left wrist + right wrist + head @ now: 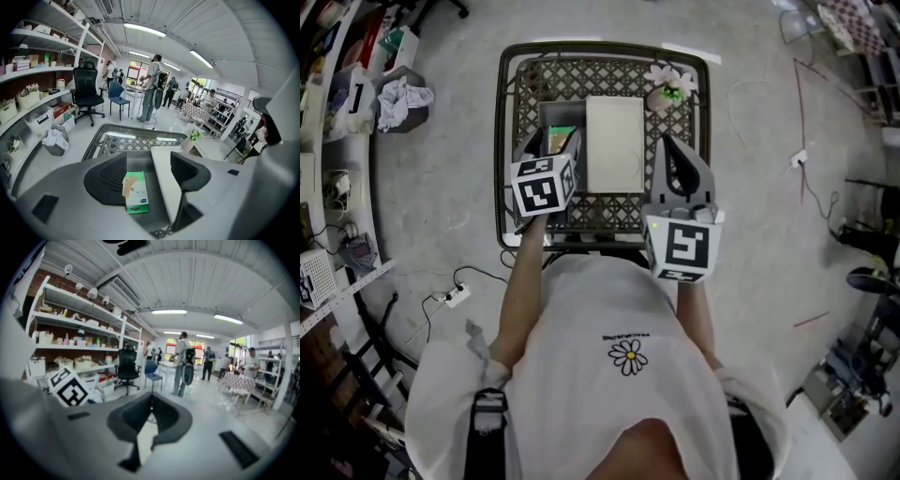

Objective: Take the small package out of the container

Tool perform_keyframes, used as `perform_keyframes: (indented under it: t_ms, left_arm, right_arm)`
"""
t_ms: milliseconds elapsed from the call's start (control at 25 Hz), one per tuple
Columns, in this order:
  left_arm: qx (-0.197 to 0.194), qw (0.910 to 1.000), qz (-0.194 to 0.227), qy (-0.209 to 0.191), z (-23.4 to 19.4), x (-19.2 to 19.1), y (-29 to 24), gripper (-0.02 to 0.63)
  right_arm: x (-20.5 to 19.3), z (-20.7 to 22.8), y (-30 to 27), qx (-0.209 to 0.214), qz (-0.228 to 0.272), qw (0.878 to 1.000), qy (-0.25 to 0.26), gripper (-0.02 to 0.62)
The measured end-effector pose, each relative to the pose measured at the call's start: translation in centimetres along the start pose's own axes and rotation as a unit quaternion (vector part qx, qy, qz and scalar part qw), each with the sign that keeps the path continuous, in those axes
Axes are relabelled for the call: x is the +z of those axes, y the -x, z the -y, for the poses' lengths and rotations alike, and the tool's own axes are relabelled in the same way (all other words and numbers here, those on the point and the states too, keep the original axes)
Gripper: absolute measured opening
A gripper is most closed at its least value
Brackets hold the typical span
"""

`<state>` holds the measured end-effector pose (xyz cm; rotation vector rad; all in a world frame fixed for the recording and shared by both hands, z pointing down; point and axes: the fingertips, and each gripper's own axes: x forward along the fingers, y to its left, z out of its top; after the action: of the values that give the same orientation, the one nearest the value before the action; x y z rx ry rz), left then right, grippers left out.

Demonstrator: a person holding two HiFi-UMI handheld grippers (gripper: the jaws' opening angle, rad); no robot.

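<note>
your left gripper (149,172) gapes wide toward the small package (136,193), right gripper (151,414) pinched shut, empty; the white box (614,145) at the package's 3 o'clock may snag a jaw.

Lattice-floored cart (501,141) with grey bin (551,114), white box (614,143), potted flower (664,94)

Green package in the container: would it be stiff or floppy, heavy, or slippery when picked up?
The green package looks like a crisp-edged carton, so it is probably stiff and light for its size. Its glossy printed face might slip a little, though the ribbed pads of the open left gripper should help. Slim, beside the white box, it could tip if nudged.
</note>
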<state>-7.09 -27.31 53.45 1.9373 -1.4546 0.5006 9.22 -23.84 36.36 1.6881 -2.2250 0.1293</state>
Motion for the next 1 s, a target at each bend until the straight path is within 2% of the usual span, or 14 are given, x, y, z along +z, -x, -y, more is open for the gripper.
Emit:
perform_keyframes:
  t_ms: [120,200,560,1000]
  left_arm:
    - [0.001,0.9995,-0.032,0.004,-0.5,-2.1,-1.5,0.302]
    - [0.01,0.9985,-0.053,-0.007,-0.8,-3.5,-2.4,0.304]
    - [0.085,0.9886,-0.123,-0.018,-2.9,-8.4,-5.5,0.302]
    - [0.104,0.9781,-0.18,-0.014,-4.0,-10.8,-8.6,0.302]
  right_arm:
    - [-0.7,0.2,-0.1,-0.002,-0.006,1.0,-0.001,0.031]
    - [-1.1,0.1,-0.1,-0.004,-0.012,1.0,-0.002,0.031]
    - [-2.1,0.8,0.0,-0.012,-0.032,0.999,-0.002,0.031]
    - [-3.4,0.8,-0.4,-0.008,-0.046,0.999,-0.008,0.031]
